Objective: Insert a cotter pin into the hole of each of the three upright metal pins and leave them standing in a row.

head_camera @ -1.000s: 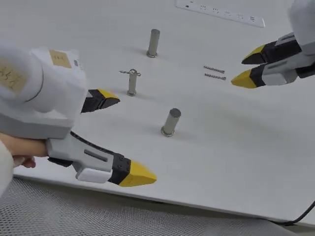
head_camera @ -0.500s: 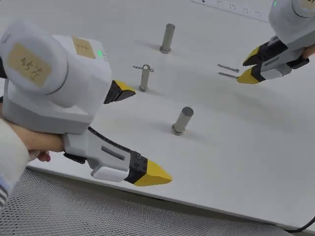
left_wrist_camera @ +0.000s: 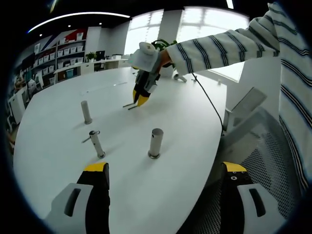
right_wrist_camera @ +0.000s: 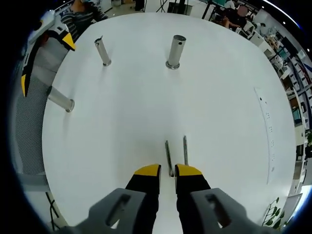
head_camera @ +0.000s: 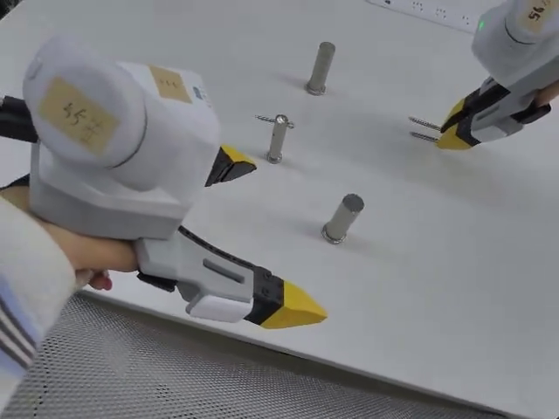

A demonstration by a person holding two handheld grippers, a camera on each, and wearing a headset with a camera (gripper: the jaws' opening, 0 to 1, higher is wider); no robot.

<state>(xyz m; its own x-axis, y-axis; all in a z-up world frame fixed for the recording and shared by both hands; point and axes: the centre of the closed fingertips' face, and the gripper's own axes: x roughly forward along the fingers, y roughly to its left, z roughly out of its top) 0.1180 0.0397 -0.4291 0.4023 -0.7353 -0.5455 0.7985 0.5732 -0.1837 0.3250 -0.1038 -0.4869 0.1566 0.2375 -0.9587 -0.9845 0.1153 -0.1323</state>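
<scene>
Three upright metal pins stand on the white table: a far pin (head_camera: 320,68), a middle pin (head_camera: 278,138) with a cotter pin through its top, and a near pin (head_camera: 343,218). Two loose cotter pins (head_camera: 424,129) (right_wrist_camera: 169,155) lie side by side at the right. My right gripper (head_camera: 454,135) (right_wrist_camera: 167,170) is down at their near ends, its jaws a narrow gap apart around the end of the left one. My left gripper (head_camera: 266,236) (left_wrist_camera: 165,168) hovers wide open and holds nothing, over the table's near edge, short of the near pin (left_wrist_camera: 156,143).
A white power strip (head_camera: 419,9) lies at the table's far edge. The table's front edge (head_camera: 367,353) runs below the left gripper, with grey mesh (head_camera: 131,375) beneath it. A striped sleeve (left_wrist_camera: 219,44) reaches over the table behind the right gripper.
The right gripper has come down to the loose cotter pins and its jaws have narrowed from wide apart to a small gap. The head camera has shifted; the upright pins have not moved.
</scene>
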